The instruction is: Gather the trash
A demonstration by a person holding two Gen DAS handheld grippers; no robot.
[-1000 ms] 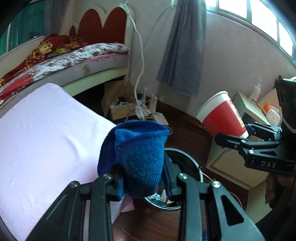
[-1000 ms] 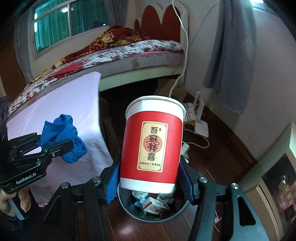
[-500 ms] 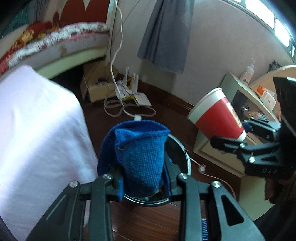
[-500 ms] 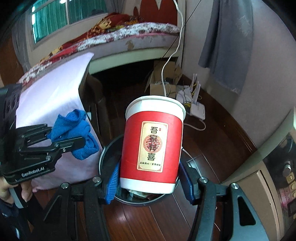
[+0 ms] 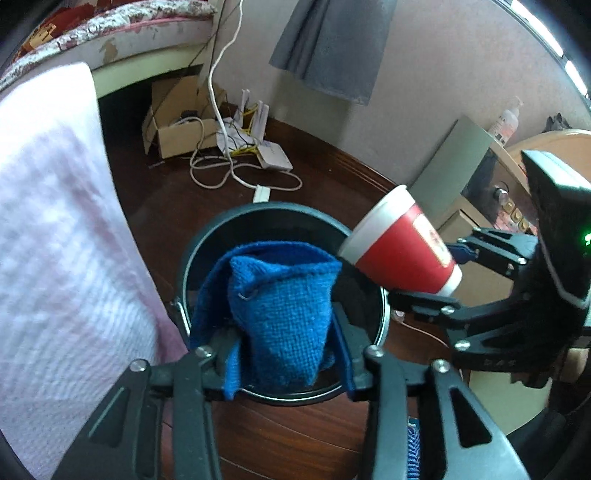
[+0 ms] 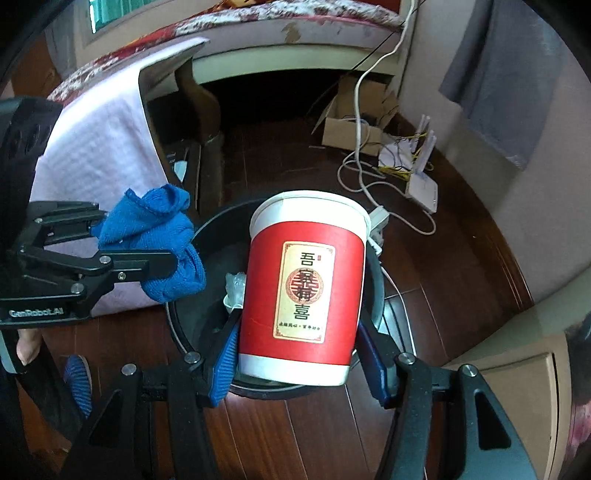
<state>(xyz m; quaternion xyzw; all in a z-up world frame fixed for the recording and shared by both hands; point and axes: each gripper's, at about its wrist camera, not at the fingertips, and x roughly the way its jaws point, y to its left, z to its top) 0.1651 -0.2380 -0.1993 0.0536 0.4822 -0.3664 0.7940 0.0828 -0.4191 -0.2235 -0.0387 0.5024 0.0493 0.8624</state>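
Note:
My left gripper (image 5: 284, 354) is shut on a crumpled blue cloth (image 5: 277, 310) and holds it over the round black trash bin (image 5: 207, 236) on the wooden floor. My right gripper (image 6: 297, 354) is shut on a red paper cup (image 6: 303, 284) with a white rim and a label, held over the same bin (image 6: 184, 325). The cup also shows in the left wrist view (image 5: 402, 251), tilted with its mouth toward the bin. The cloth also shows in the right wrist view (image 6: 155, 243), at the bin's left rim. Some trash (image 6: 234, 288) lies inside the bin.
A table draped in a pink cloth (image 5: 55, 229) stands left of the bin. A cardboard box (image 5: 177, 125), white cables (image 5: 229, 173) and a router (image 5: 273, 158) lie on the floor behind. A beige cabinet (image 5: 476, 236) is to the right. A bed (image 6: 258, 33) is at the back.
Both grippers have moved down and closer to the bin. The cloth and the cup now hang right over its opening. Both grips are unchanged.

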